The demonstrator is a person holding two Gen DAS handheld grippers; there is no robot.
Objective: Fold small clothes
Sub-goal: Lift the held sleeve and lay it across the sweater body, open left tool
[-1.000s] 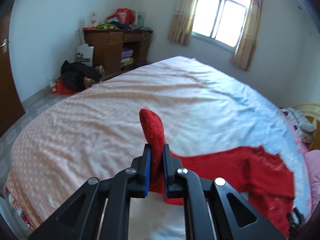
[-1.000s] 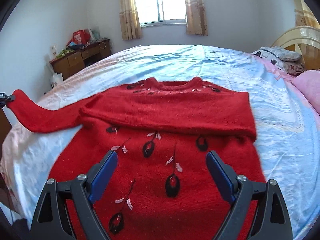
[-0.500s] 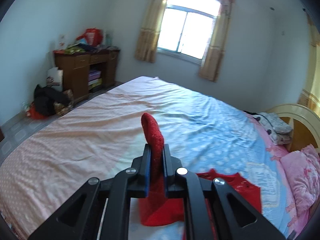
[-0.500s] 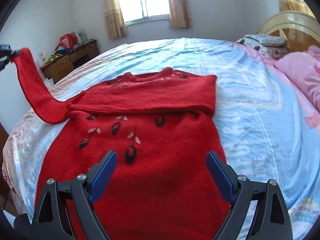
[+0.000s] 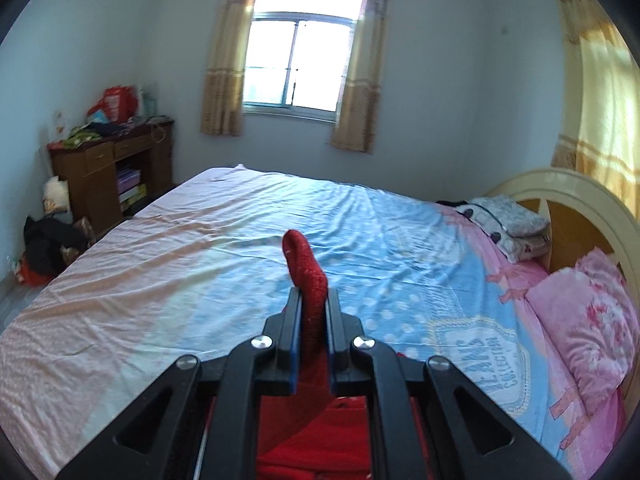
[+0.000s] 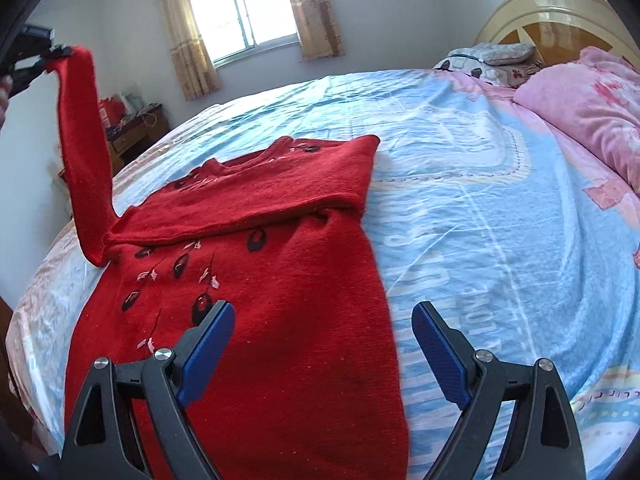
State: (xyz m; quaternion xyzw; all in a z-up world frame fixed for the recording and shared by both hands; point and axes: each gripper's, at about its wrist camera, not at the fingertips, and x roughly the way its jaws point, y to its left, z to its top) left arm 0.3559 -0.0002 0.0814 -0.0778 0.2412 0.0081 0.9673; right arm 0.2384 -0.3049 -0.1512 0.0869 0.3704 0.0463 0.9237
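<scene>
A red knit sweater (image 6: 280, 288) with dark leaf patterns lies flat on the bed, its right sleeve folded across the chest. My left gripper (image 5: 313, 300) is shut on the cuff of the left sleeve (image 5: 306, 276) and holds it high; in the right wrist view that sleeve (image 6: 82, 148) hangs almost straight down from the left gripper (image 6: 54, 54) at the upper left to the sweater's shoulder. My right gripper (image 6: 322, 316) is open and empty, hovering over the sweater's lower right edge.
The bed sheet (image 6: 480, 208) is blue and pink. A pink pillow (image 6: 588, 120) and a grey folded blanket (image 6: 492, 54) lie by the cream headboard (image 6: 552, 8). A wooden desk (image 5: 108, 168) with clutter stands at the left wall under the window (image 5: 296, 72).
My left gripper has lifted the sleeve from low and stretched sideways to high above the bed. The right gripper has shifted right, toward the sweater's right edge.
</scene>
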